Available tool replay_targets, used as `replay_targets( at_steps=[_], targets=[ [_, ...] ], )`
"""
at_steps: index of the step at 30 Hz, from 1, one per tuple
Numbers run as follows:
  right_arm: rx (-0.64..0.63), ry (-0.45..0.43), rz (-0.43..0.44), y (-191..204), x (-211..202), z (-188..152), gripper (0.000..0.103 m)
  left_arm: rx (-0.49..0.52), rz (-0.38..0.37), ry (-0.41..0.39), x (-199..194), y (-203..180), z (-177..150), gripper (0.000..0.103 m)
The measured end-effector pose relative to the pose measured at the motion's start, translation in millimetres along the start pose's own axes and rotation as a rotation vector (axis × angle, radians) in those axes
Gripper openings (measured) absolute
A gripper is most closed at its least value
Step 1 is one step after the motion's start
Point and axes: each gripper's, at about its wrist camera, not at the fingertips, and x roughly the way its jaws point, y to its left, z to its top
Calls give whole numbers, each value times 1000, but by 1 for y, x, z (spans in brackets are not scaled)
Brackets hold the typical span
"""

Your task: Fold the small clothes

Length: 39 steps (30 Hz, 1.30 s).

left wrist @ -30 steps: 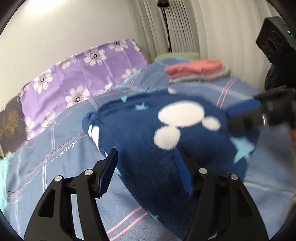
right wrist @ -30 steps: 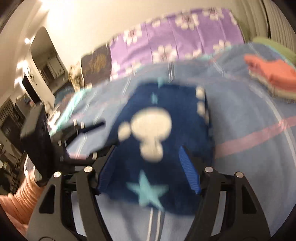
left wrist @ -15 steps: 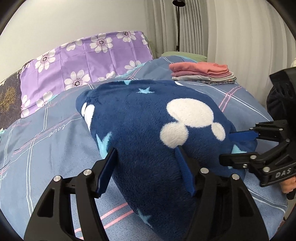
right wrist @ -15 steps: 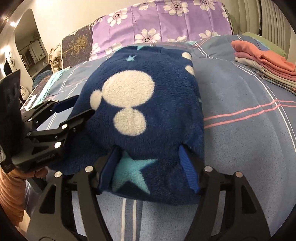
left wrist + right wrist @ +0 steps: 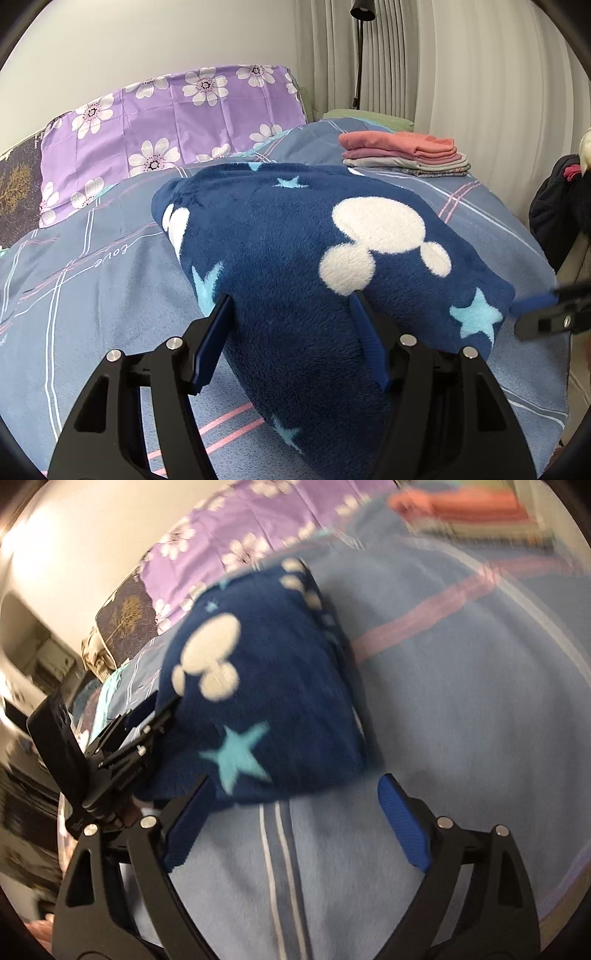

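Note:
A folded navy fleece garment (image 5: 295, 240) with white mouse-head shapes and light blue stars lies on the blue bed cover. My left gripper (image 5: 291, 339) is open, its blue pads on either side of the garment's near edge. In the blurred right wrist view the garment (image 5: 266, 686) lies ahead of my right gripper (image 5: 295, 819), which is open, empty and just clear of the near edge. The left gripper also shows there (image 5: 147, 723) at the garment's left side. The right gripper's tip (image 5: 546, 314) shows at the right edge of the left wrist view.
A stack of folded pink and grey clothes (image 5: 402, 153) sits at the far right of the bed cover (image 5: 92, 295). A purple flowered pillow (image 5: 166, 122) lies against the wall. Curtains and a floor lamp (image 5: 360, 55) stand behind. Dark items (image 5: 561, 206) are at the right.
My right gripper has pulled back off the garment and opened wider; it now sits clear of the near edge. My left gripper has stayed around the garment's edge.

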Motion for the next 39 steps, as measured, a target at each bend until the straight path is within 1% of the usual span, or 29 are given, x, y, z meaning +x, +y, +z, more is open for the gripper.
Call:
replay_targets(
  at_steps=[4, 7, 10, 11, 12, 16, 18, 21, 28, 31, 33, 34, 36, 38, 39],
  targets=[
    [127, 63, 102, -13, 15, -12, 91, -30, -25, -3, -1, 4, -1, 65],
    [201, 50, 147, -18, 20, -9, 93, -31, -23, -3, -1, 3, -1, 65],
    [306, 72, 222, -24, 28, -6, 95, -36, -29, -3, -1, 4, -2, 65],
    [330, 76, 229, -24, 30, -7, 96, -39, -33, -3, -1, 5, -2, 65],
    [353, 75, 232, -25, 31, -6, 98, -41, -35, -3, -1, 5, -2, 65],
    [421, 88, 245, -22, 38, 3, 99, -41, -38, -3, -1, 5, -2, 65],
    [437, 96, 251, -16, 45, 6, 101, -45, -38, -2, -1, 5, -2, 65],
    [439, 85, 252, -8, 54, 12, 101, -48, -39, -3, 0, 7, -3, 65],
    [570, -51, 228, -6, 65, 20, 101, -65, -48, -2, 2, 7, -2, 65],
    [581, -100, 182, -3, 66, 22, 101, -72, -52, -1, 3, 9, -2, 65],
    [571, -116, 156, 1, 66, 22, 101, -84, -59, 1, 2, 9, -2, 66],
    [563, -121, 147, 3, 66, 23, 101, -94, -67, 3, 2, 11, -1, 66],
    [547, -115, 148, 5, 66, 24, 101, -152, -117, 9, 0, 22, 3, 68],
    [538, -104, 167, 3, 65, 25, 99, -245, -193, 7, -2, 39, 9, 72],
    [534, -101, 175, 1, 63, 25, 99, -303, -219, -2, -3, 51, 12, 76]
  ],
)
